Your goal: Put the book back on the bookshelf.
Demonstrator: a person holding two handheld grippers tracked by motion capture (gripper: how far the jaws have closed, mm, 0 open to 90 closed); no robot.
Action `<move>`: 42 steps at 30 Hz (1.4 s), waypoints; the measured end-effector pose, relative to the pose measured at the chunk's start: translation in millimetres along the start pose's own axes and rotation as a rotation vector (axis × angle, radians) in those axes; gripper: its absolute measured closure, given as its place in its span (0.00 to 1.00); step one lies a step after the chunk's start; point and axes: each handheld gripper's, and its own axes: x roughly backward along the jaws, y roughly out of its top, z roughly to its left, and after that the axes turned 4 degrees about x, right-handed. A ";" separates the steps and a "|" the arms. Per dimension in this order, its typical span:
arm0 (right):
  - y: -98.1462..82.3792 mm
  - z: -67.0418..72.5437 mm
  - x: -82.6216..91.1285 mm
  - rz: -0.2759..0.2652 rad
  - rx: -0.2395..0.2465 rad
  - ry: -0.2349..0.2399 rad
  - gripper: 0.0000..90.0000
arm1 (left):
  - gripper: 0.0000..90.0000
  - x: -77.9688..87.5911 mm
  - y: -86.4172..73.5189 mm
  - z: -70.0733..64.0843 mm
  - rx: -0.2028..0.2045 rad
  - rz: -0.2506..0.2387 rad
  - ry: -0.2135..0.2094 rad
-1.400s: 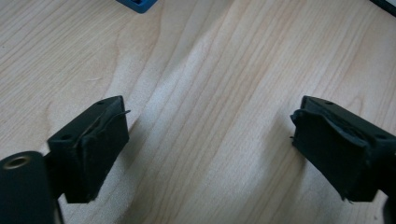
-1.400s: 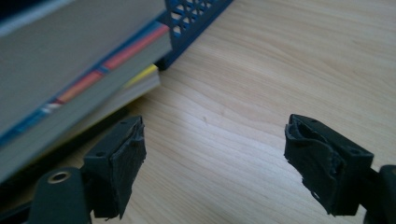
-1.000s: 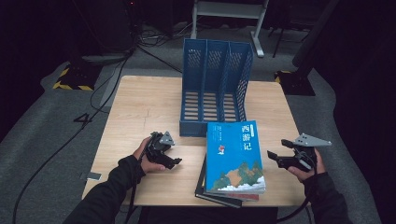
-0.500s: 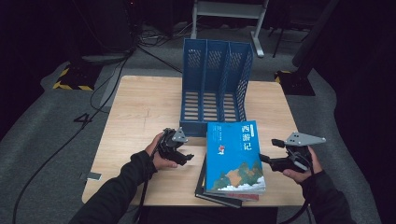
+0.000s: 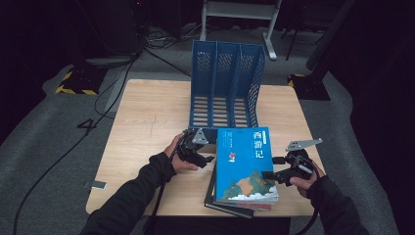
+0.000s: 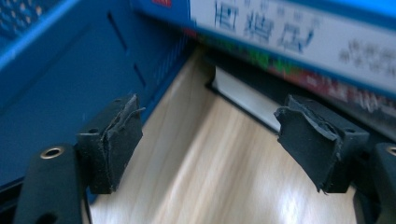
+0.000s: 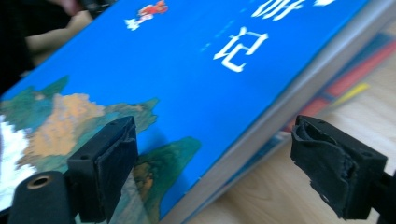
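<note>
A stack of books (image 5: 244, 169) is lying on the wooden table (image 5: 147, 127), topped by a blue book (image 5: 246, 164), at six o'clock from the blue file rack (image 5: 226, 83). The left gripper (image 5: 208, 157) is being held at nine o'clock of the stack, jaws wide apart, gripping nothing, just beside the spines. The right gripper (image 5: 271, 169) is being held at three o'clock of the stack; its jaws have just been opening and are straddling the blue book's edge (image 7: 261, 135) without pressing on it.
</note>
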 end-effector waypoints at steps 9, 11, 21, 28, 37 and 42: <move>1.3 -0.5 -5.3 0.019 0.034 0.041 0.10 | 0.26 -12.6 5.9 4.2 0.008 0.013 0.019; 2.7 1.3 -4.4 0.021 0.062 0.031 0.11 | 0.26 -14.5 7.0 5.4 0.016 0.011 0.033; 11.8 0.3 -3.6 -0.078 0.133 0.052 0.27 | 0.36 -11.6 9.2 13.9 0.061 -0.052 0.008; 18.2 -14.5 -19.1 -0.136 0.065 0.188 0.56 | 0.40 -10.3 7.2 14.7 0.064 -0.074 -0.014; 17.5 -8.0 -18.9 -0.214 0.101 0.186 0.66 | 0.55 -3.7 6.3 13.6 0.088 -0.113 -0.067; 17.8 -1.2 -12.9 -0.269 0.139 0.174 0.68 | 0.68 3.9 10.4 12.4 0.131 -0.178 -0.126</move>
